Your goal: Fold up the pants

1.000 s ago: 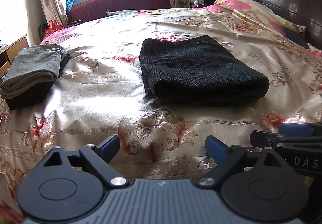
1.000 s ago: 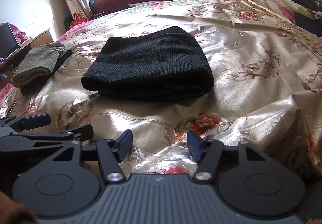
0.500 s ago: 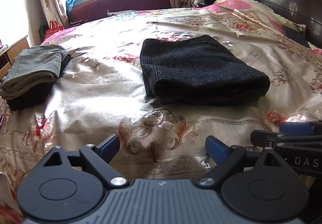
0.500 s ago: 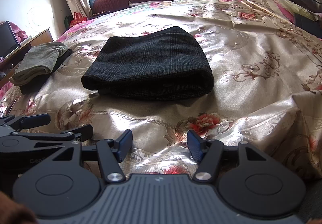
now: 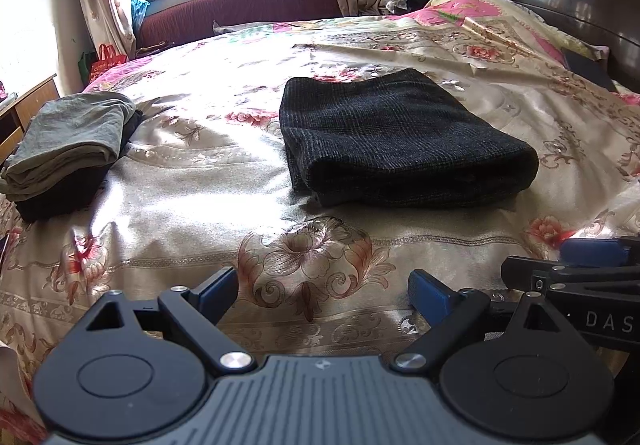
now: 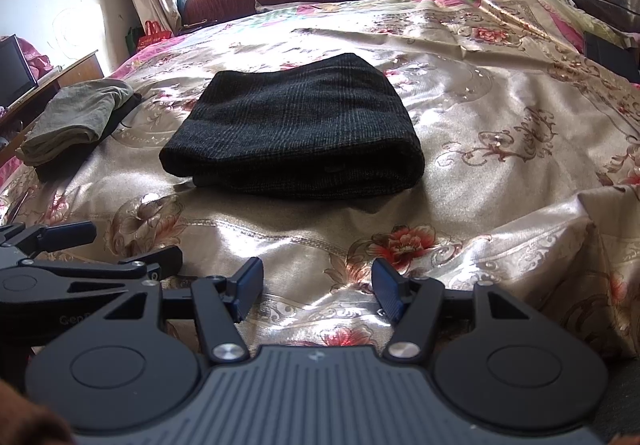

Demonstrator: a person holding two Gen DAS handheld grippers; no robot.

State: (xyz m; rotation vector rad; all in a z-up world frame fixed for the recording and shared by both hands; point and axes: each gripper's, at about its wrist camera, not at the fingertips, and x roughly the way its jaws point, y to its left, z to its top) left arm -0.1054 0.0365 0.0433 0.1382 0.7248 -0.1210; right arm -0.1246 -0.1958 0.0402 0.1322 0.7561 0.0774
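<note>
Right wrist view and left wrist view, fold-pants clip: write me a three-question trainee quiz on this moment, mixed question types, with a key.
1. True or false: the dark checked woven pants lie spread out flat at full length on the floral satin bedspread.
2. Multiple choice: the left gripper and right gripper are A) both shut on cloth, B) both open with nothing between the fingers, C) one open, one shut on the pants.
3. Short answer: what lies on the bed to the left of the dark pants?

Key: 1 false, they are a folded bundle. 2 B. 3 a stack of folded clothes, grey-green garment over a black one.
</note>
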